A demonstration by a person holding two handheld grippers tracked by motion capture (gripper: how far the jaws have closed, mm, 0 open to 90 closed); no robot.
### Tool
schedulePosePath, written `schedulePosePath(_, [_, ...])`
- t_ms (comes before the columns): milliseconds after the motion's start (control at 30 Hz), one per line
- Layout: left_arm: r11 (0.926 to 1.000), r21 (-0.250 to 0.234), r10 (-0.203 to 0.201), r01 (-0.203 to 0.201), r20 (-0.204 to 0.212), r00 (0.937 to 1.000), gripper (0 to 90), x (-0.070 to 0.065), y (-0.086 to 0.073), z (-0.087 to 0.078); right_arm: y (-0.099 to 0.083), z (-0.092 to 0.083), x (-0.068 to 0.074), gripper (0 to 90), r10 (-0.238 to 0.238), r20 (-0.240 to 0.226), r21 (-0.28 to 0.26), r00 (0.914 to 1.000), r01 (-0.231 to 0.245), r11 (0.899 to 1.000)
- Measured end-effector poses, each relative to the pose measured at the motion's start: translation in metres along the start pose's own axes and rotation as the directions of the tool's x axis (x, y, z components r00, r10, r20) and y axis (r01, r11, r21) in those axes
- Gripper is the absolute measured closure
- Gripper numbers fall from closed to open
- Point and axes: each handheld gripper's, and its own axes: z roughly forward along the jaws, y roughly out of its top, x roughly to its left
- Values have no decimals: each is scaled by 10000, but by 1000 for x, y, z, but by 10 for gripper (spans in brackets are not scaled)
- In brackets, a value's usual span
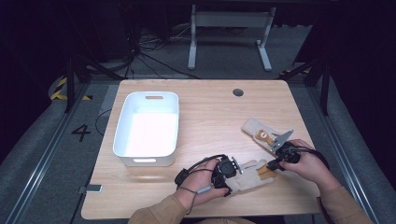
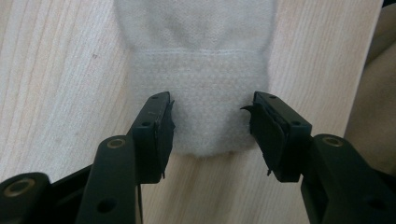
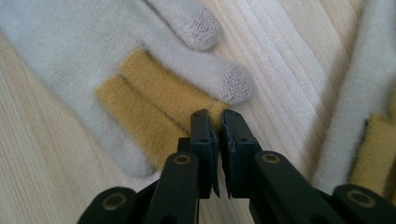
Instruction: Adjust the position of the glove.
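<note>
Two cream gloves (image 1: 250,174) (image 1: 257,131) (mustard fingers) — one white bin (image 1: 147,128) — two grippers (image 1: 232,169) (image 1: 276,156).

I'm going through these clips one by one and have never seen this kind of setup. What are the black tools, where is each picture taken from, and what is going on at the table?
A person sits at a wooden table and holds a hand-held gripper with two black jaws in each hand. The high view looks down from above; the other two pictures come from cameras riding on the grippers.

On the table are a white bin and two pale gloves with mustard-yellow fingers. The far glove lies by the person's right hand.

The left gripper has its jaws apart on either side of the near glove's cuff, not pressing it. The right gripper is closed on the tip of a yellow finger of the near glove.
</note>
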Motion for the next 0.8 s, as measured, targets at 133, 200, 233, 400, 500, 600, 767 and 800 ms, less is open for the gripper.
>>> schedulePosePath(133, [10000,-4,-83,83,-29,10000,521,1,1,2,0,0,0,846,4,-3,-10,10000,-4,10000])
schedulePosePath(200, [9999,23,-107,107,-44,9999,577,1,1,3,0,0,0,846,-17,0,-13,10000,17,10000])
schedulePosePath(233, [9999,3,-118,118,-141,9998,606,1,1,3,1,0,1,846,-23,6,-15,10000,23,10000])
schedulePosePath(400, [9996,-44,-288,287,-372,9989,782,-1,2,4,1,0,1,846,1,-8,15,10000,-1,10000])
schedulePosePath(500, [9995,-109,-299,296,-302,9991,823,0,2,3,1,0,2,850,-20,51,-12,10000,20,10000])
schedulePosePath(600, [9997,-97,-238,236,-172,9996,826,3,2,1,1,-1,2,853,-33,27,-53,10000,33,10000])
schedulePosePath(767, [10000,31,78,-77,-428,9991,829,6,3,-9,2,-10,3,869,49,140,-417,9999,-43,9991])
schedulePosePath(800, [9999,-62,117,-120,-472,9988,829,7,2,-12,2,-12,4,870,68,162,-527,9998,-60,9986])
